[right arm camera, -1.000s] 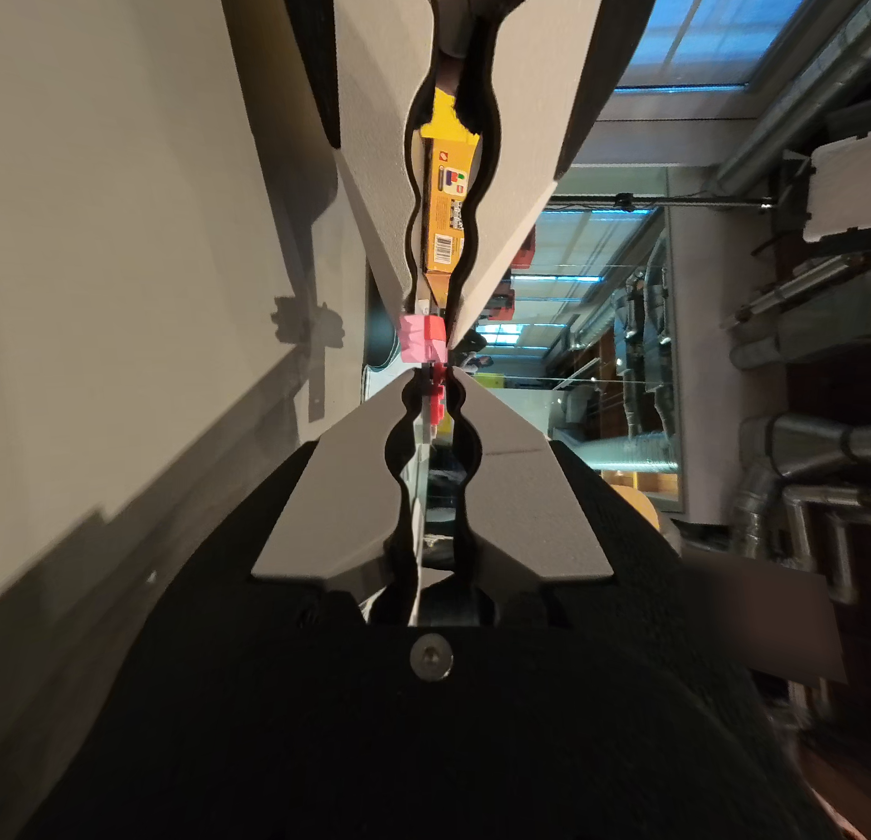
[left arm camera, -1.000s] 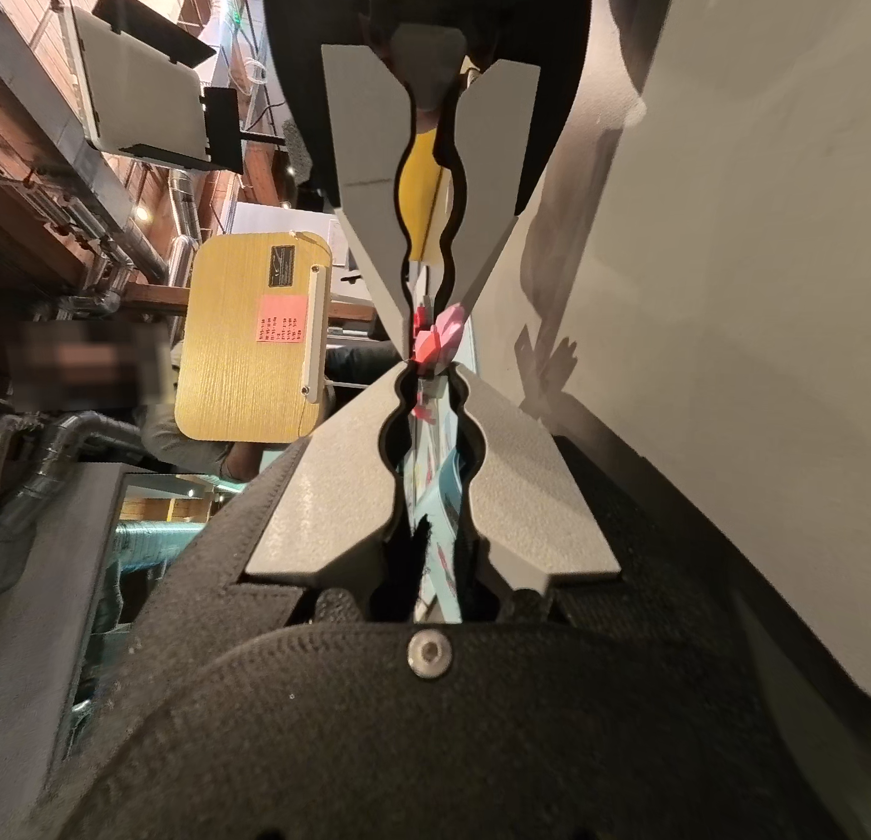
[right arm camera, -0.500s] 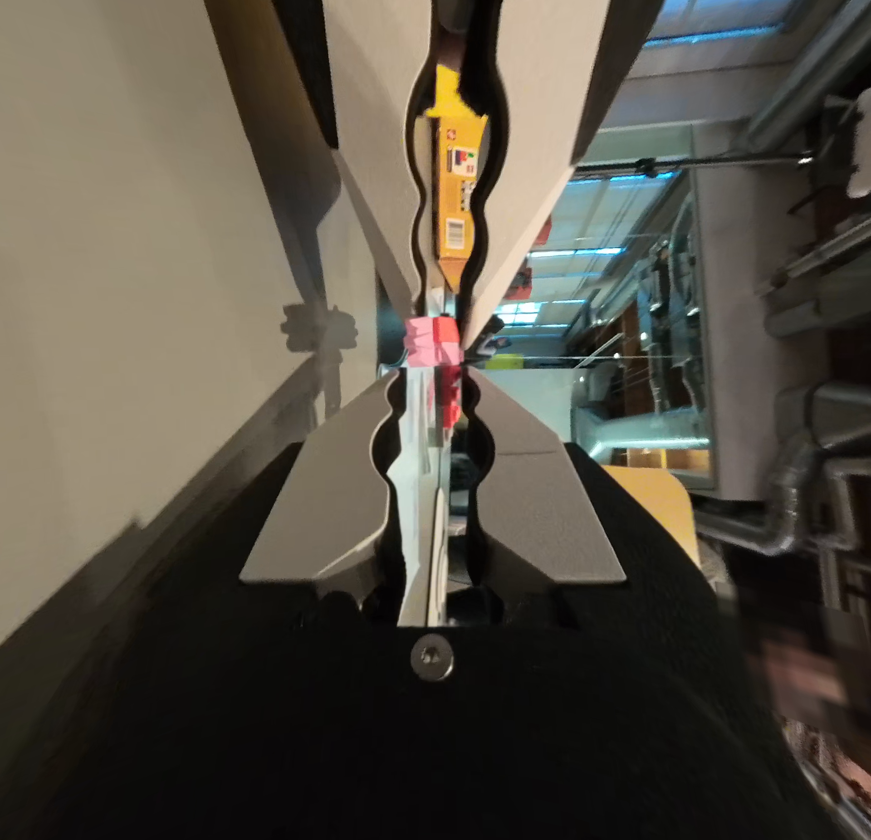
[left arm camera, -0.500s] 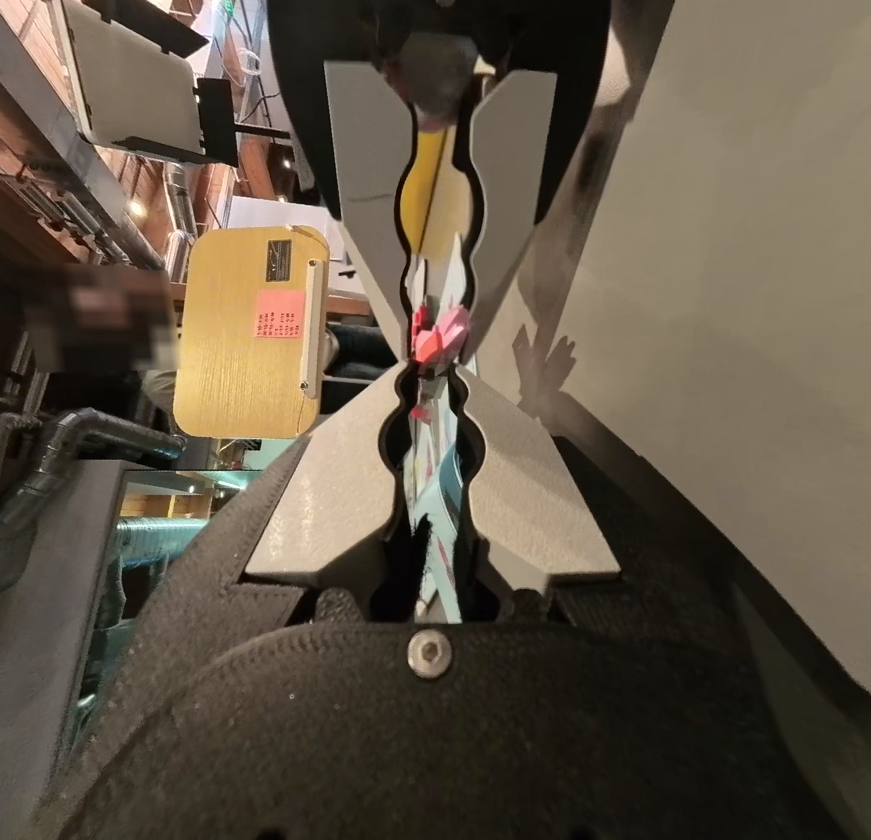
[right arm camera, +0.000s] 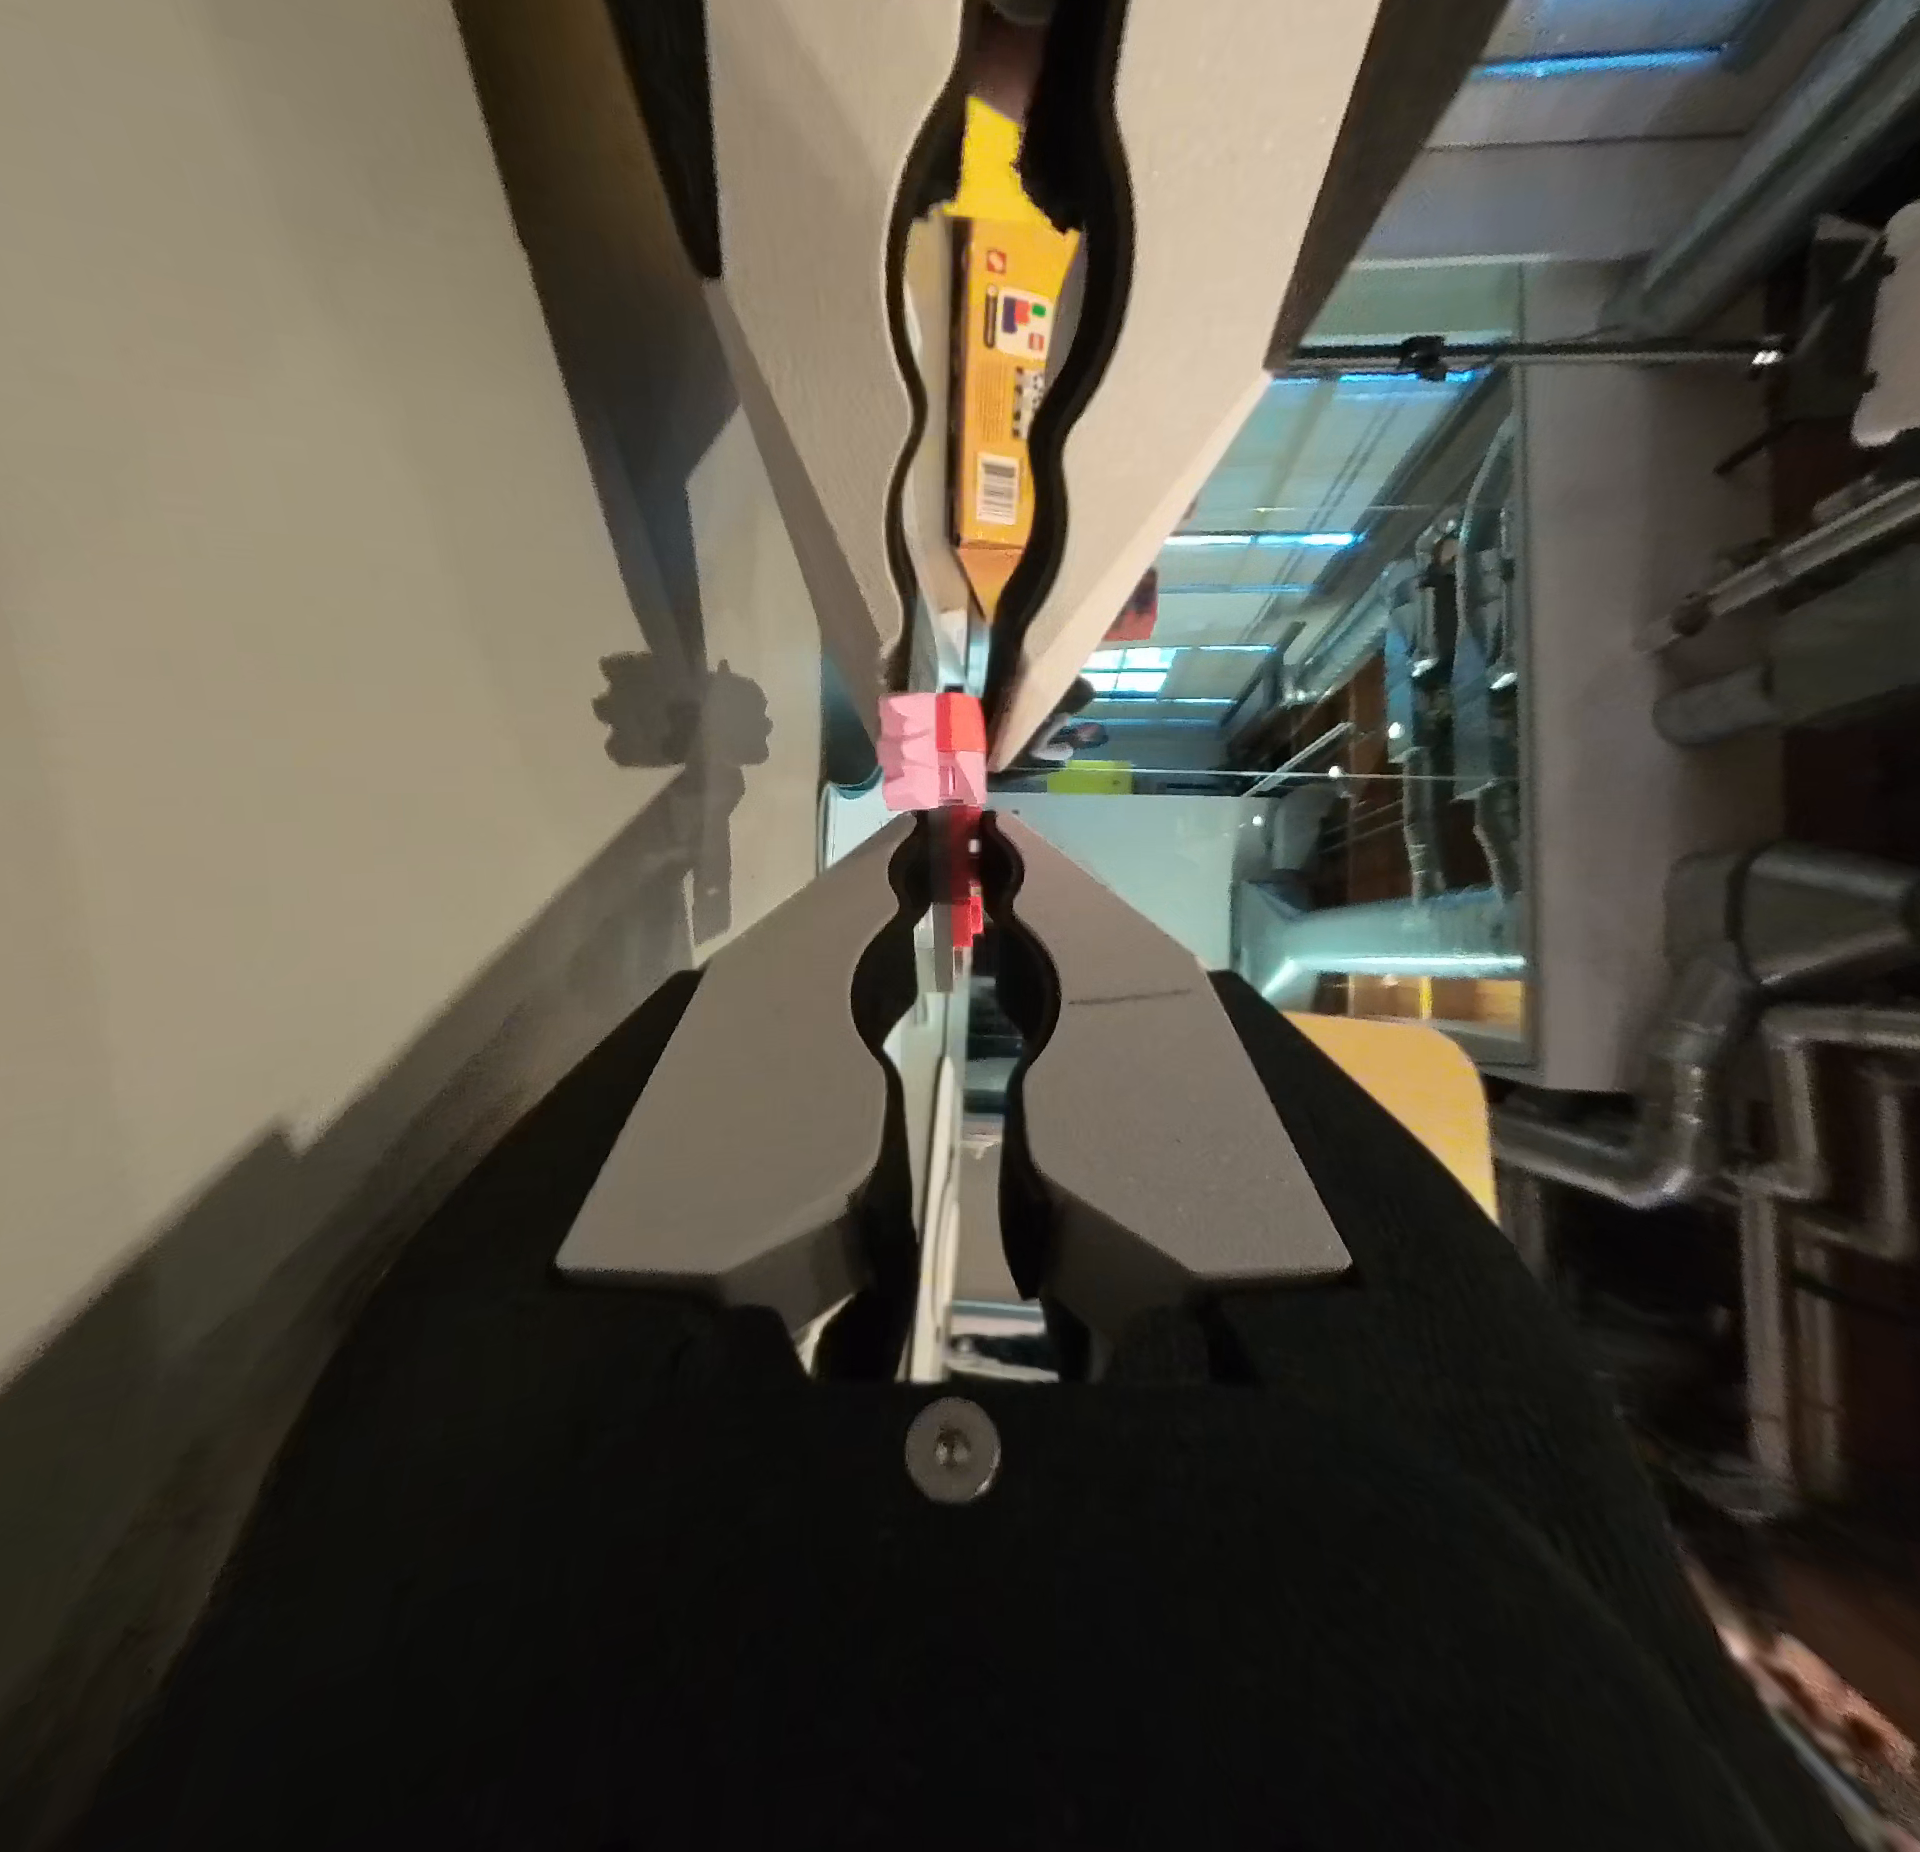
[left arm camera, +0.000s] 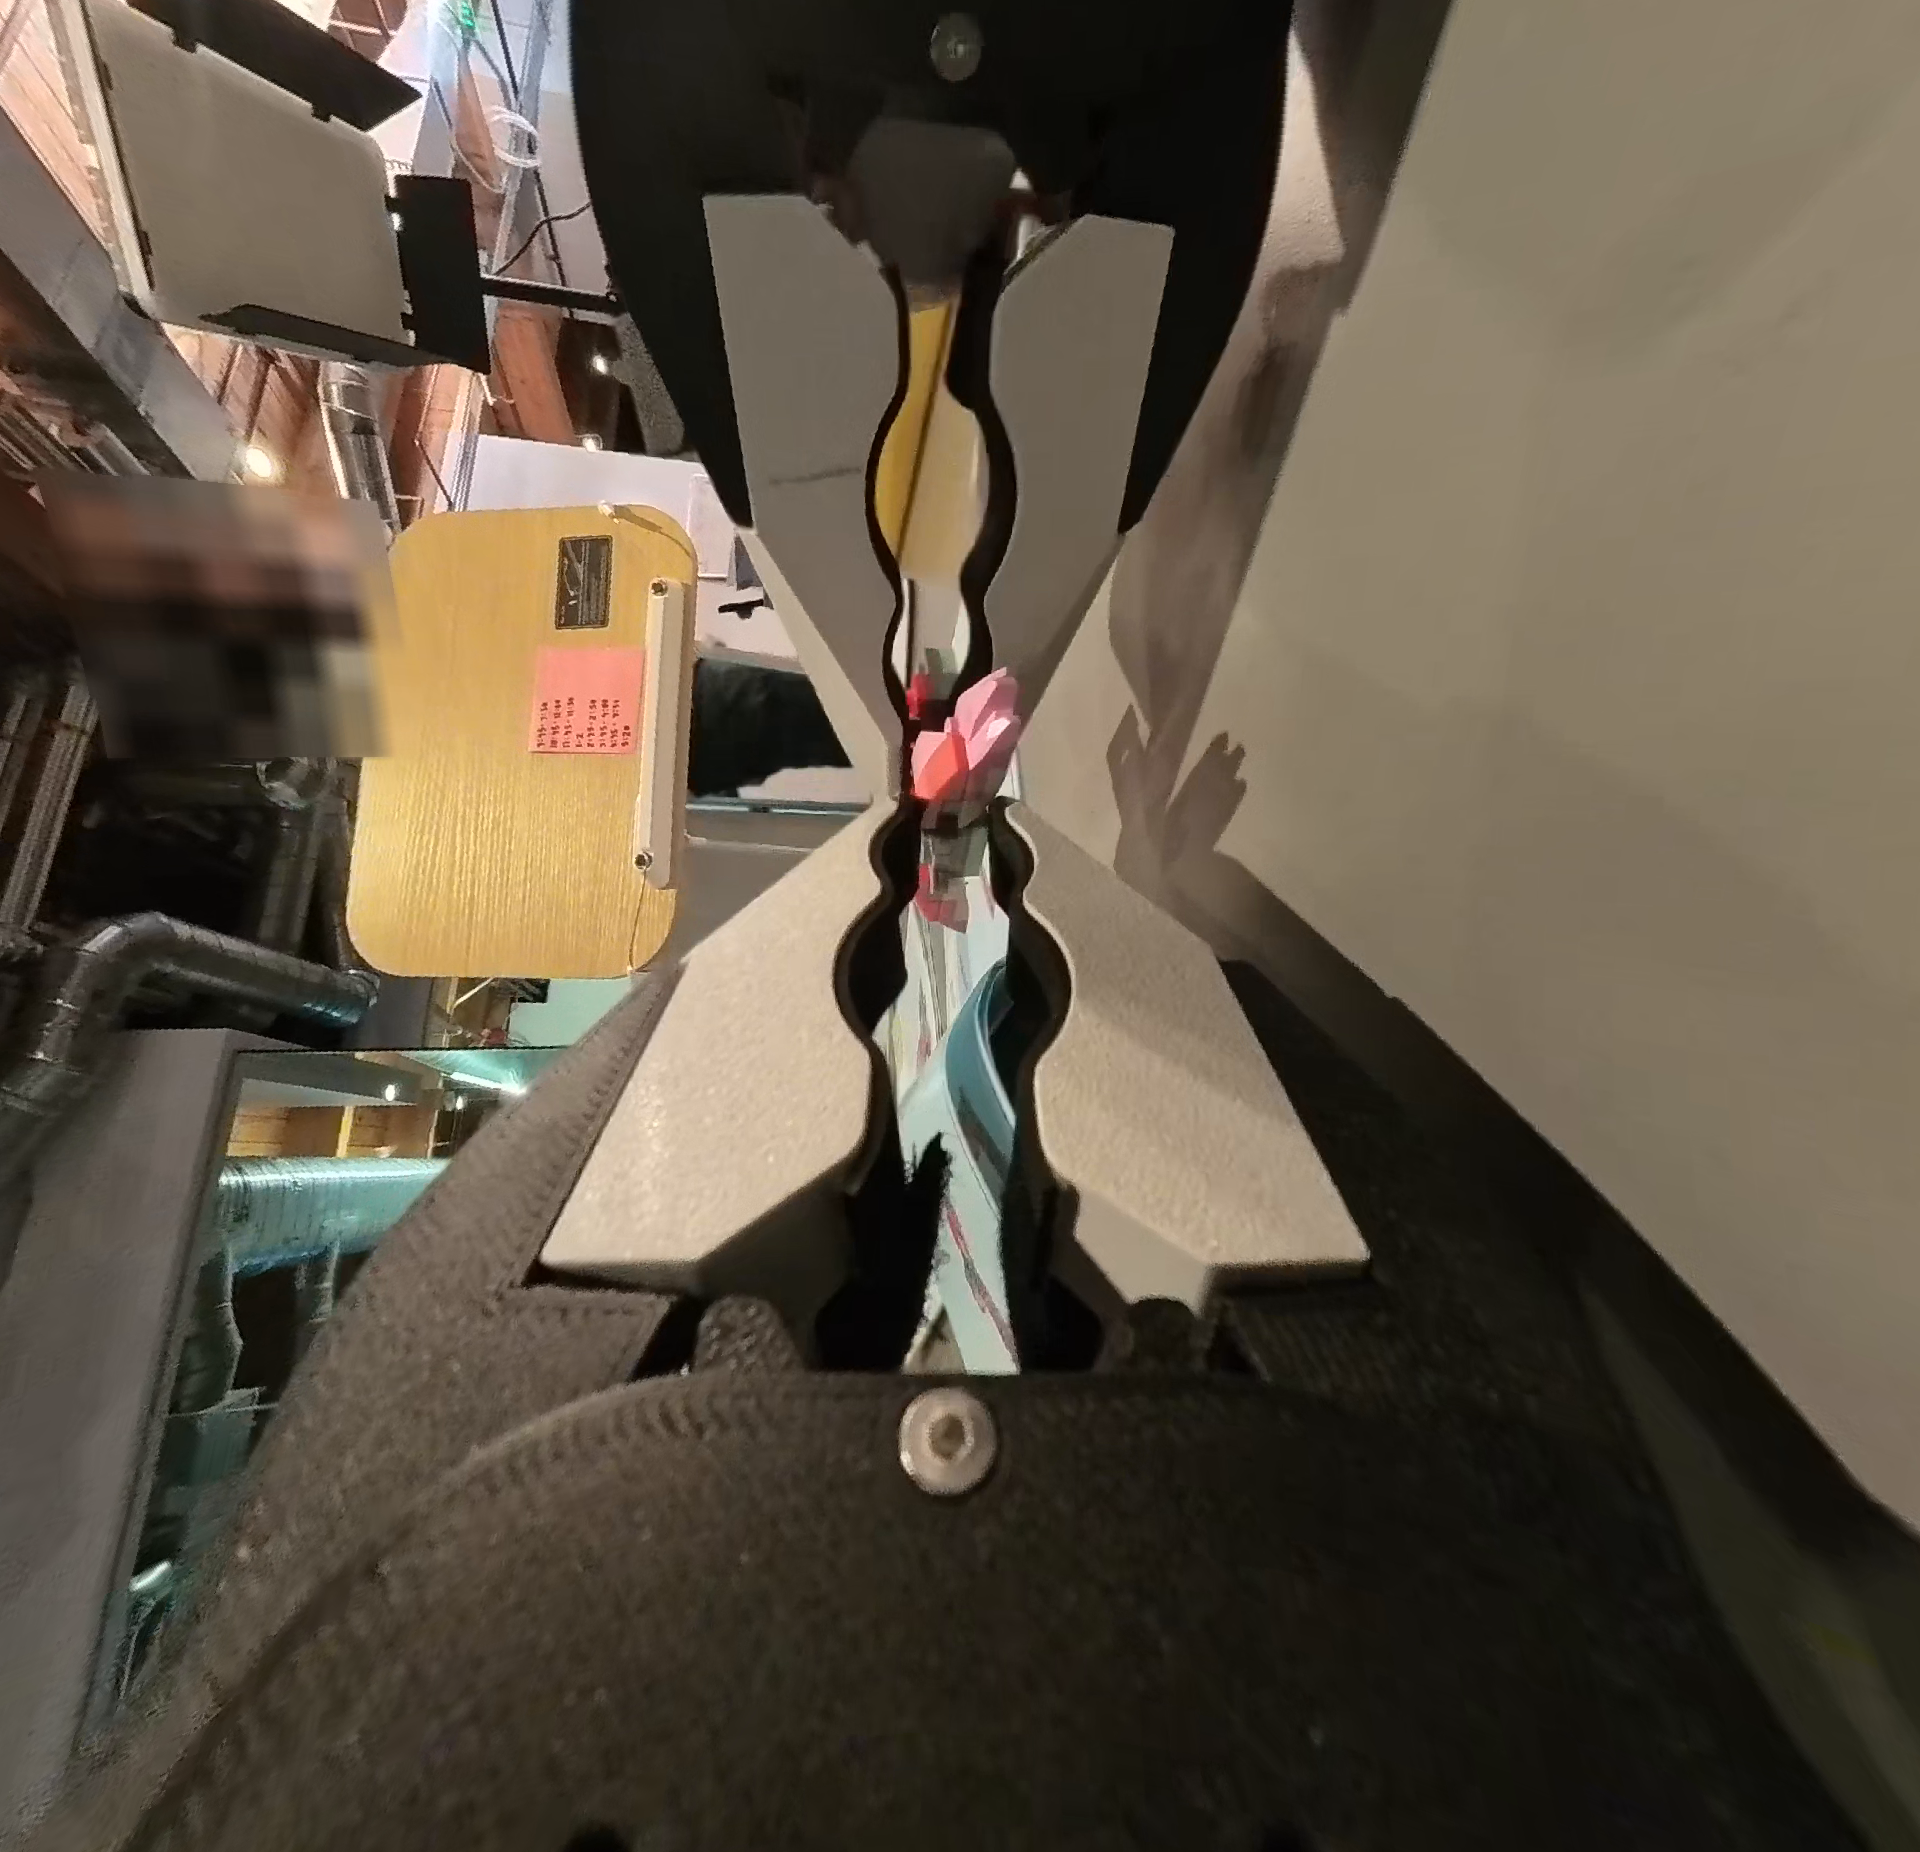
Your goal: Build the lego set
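My L gripper [left arm camera: 940, 815] and R gripper [right arm camera: 951, 815] met tip-to-tip, both pinched tight on pink-red lego piece [left arm camera: 961, 753] above table [left arm camera: 1558, 555]; yellow box [right arm camera: 1008, 389] beyond.

Brick wall [left arm camera: 62, 67], metal ducts [right arm camera: 1704, 1127], skylight [right arm camera: 1642, 26], wood tabletop [left arm camera: 520, 763] in bg

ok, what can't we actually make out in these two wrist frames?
- Left wrist view: pink bricks sit pinched between both grippers' tips; the joint is hidden.
- Right wrist view: yellow box shows only through the far gripper's finger gap.
- Left wrist view: teal sheet mostly hidden by the fingers.
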A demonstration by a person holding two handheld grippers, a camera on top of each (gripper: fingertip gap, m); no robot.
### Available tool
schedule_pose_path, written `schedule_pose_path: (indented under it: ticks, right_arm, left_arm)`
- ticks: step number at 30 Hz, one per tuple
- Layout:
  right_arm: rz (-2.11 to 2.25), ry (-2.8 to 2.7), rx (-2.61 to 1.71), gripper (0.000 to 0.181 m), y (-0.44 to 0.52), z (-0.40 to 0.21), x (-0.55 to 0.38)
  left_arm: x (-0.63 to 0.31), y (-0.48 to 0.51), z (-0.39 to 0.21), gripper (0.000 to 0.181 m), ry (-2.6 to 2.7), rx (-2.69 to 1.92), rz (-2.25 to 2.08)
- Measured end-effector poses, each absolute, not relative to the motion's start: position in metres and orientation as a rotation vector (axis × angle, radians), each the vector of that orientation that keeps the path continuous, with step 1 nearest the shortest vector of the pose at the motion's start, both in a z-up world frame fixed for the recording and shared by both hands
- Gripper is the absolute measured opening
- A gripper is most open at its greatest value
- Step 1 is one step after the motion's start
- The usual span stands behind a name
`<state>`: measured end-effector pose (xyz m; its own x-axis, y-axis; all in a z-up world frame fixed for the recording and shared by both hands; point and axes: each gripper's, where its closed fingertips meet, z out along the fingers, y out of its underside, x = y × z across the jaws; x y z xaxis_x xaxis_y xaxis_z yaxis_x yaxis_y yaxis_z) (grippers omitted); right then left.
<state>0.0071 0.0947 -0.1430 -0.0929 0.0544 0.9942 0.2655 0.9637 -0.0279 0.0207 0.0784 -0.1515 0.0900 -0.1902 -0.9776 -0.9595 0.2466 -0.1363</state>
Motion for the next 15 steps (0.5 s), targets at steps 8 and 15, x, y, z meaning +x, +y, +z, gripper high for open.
schedule_pose_path:
  ticks: [8,15]
  right_arm:
    - [-0.258,-1.653,-0.206,0.006,0.095,-0.143,0.007]
    - [-0.066,-1.626,-0.443,0.042,0.110,-0.136,0.009]
  left_arm:
    - [0.022,0.078,-0.153,0.012,1.365,-1.187,0.837]
    - [0.016,0.081,-0.150,0.012,1.329,-1.217,0.833]
